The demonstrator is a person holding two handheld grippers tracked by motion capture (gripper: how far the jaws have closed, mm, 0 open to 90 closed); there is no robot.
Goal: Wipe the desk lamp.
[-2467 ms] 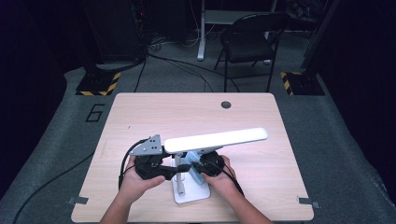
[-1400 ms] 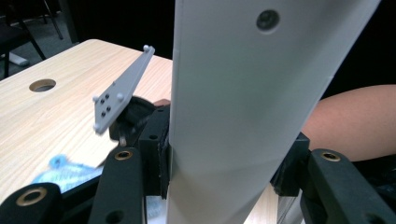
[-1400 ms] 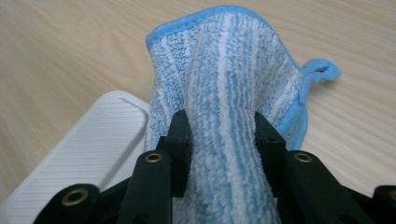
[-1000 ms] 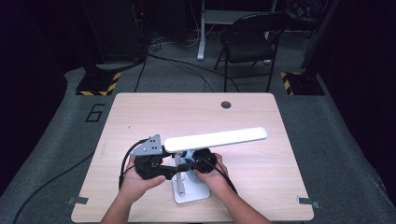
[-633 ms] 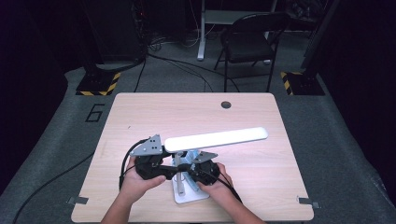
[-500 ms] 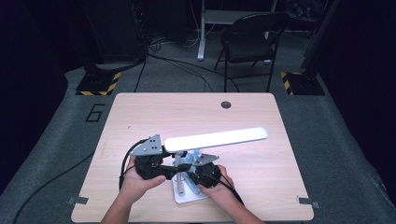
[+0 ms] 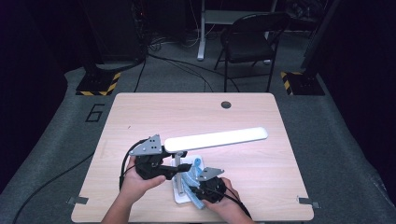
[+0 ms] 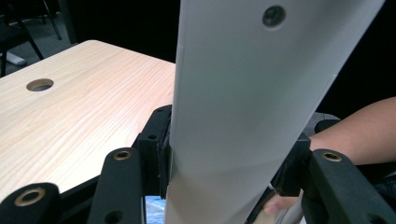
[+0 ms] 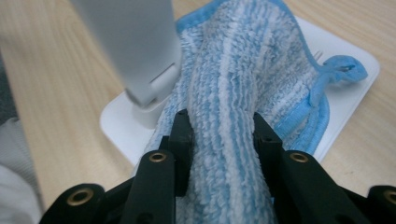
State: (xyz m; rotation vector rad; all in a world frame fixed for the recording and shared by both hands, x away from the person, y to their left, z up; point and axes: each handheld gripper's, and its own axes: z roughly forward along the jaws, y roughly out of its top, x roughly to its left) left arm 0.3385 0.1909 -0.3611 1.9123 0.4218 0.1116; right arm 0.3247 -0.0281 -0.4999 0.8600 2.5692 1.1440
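Note:
A white desk lamp stands near the table's front edge, its lit head (image 7: 217, 138) stretching to the right above its flat white base (image 7: 179, 198). My left gripper (image 7: 172, 170) is shut on the lamp's upright arm (image 7: 177, 161). In the left gripper view the pads press both sides of that white arm (image 8: 252, 70), with the left gripper (image 8: 229, 154) level on it. My right gripper (image 7: 196, 187) is shut on a blue striped cloth (image 7: 191, 177). The right gripper view has the cloth (image 9: 224, 93) bunched between the jaws of the right gripper (image 9: 219, 123) and lying on the base (image 9: 348, 60) beside the arm's foot (image 9: 140, 93).
The wooden table (image 7: 140, 116) has a round cable hole (image 7: 226, 104) at its far edge. A black chair (image 7: 252, 37) stands on the floor beyond. The person's right forearm (image 8: 355, 135) lies close behind the lamp arm.
My right hand has drawn the cloth across the lamp base toward the table's front edge. The left hand and the lamp have stayed put.

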